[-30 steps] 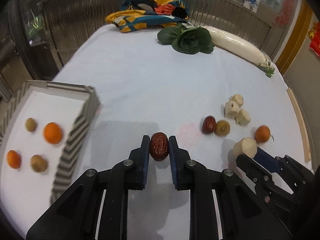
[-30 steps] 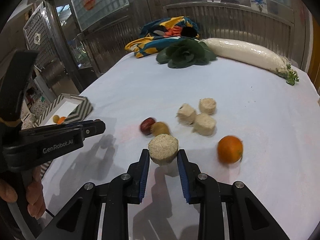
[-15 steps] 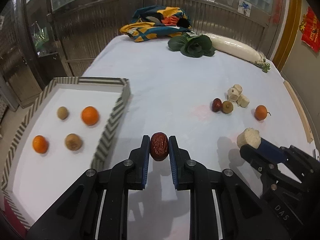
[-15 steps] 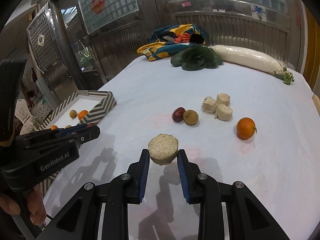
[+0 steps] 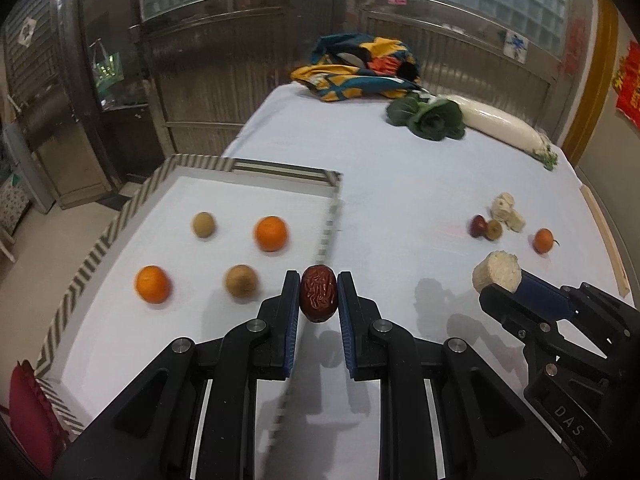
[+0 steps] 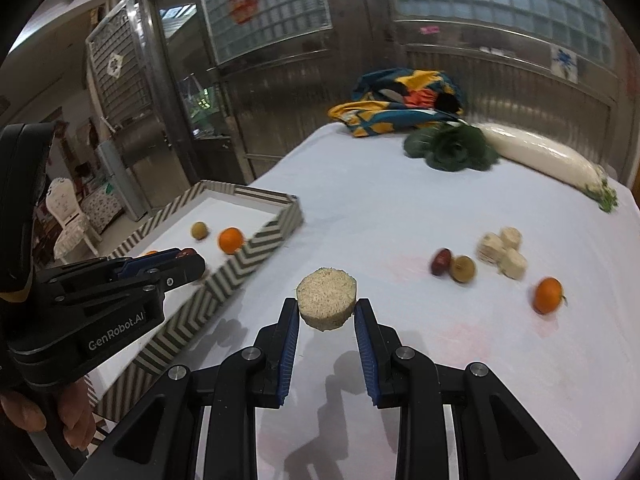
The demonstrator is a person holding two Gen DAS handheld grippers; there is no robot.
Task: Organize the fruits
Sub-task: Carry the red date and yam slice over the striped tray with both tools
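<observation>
The left gripper [image 5: 319,296] is clamped on a red date [image 5: 318,293] and has moved from over the surface [image 5: 400,192] to the tray [image 5: 200,162] edge. The tray now looks much closer, with two oranges [image 5: 271,233] inside. The right gripper [image 6: 326,314] squeezes a pale chunk [image 6: 326,298] and follows. I think the date gets dropped in next

A wrinkled, glossy red date [image 5: 318,293], a rough fibrous cut chunk [image 6: 326,298], and a matt white tablecloth [image 5: 400,184].
</observation>
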